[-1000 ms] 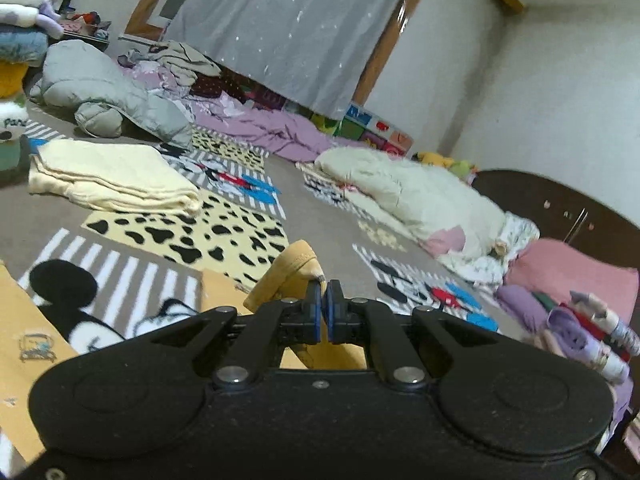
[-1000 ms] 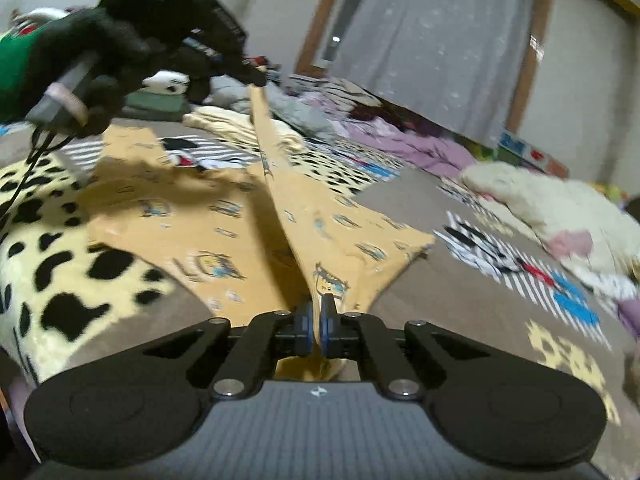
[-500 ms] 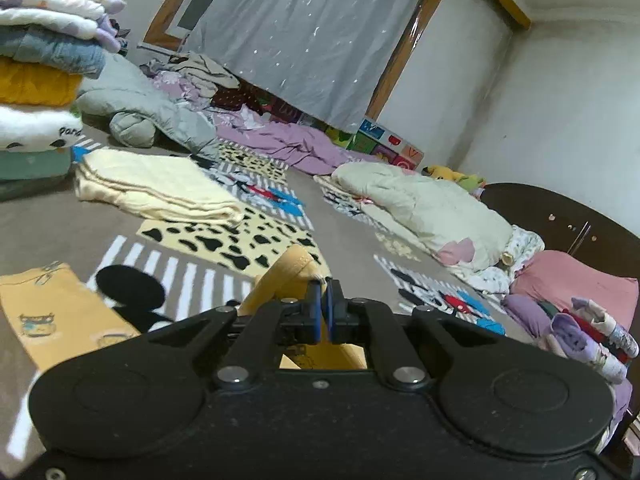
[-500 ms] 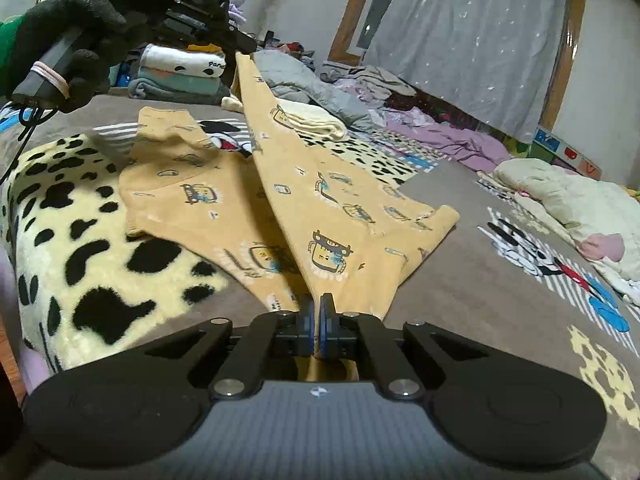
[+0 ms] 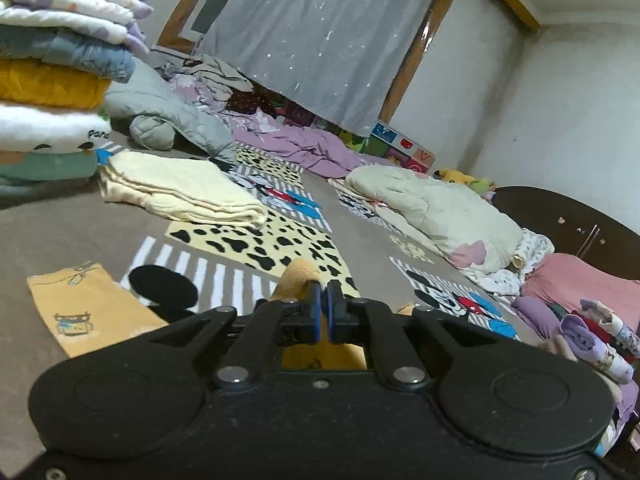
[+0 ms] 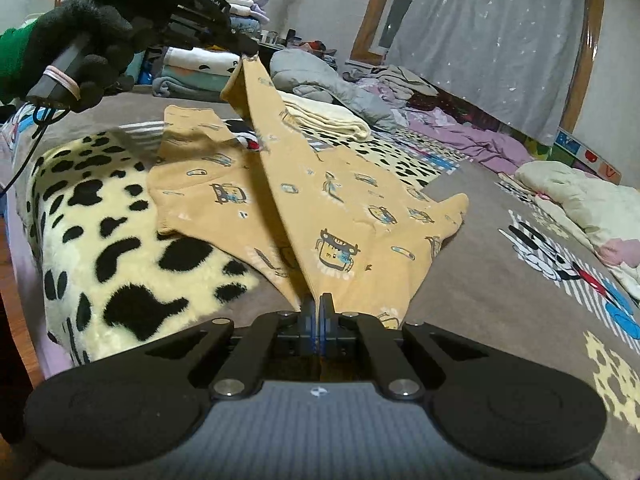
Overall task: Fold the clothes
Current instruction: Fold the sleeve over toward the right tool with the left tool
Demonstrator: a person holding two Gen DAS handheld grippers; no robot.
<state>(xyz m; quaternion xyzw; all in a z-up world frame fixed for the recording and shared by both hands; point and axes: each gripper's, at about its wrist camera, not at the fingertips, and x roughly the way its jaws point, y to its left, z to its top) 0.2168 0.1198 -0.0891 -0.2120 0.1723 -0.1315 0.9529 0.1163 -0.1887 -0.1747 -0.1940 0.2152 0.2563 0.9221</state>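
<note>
Yellow printed garment [image 6: 340, 216]: light, limp cotton, sags between grips; left tool [image 6: 250, 46] and right tool [image 6: 316, 312] each clamped on an edge, best held at corners.

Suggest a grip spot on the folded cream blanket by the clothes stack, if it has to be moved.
Take the cream blanket at its rounded fold edge, nearest the leopard-print patch, coming in low from that side. The layers merge there, so one pinch probably catches them all. Both grippers are busy: left gripper and right gripper clamp the yellow garment.
</note>
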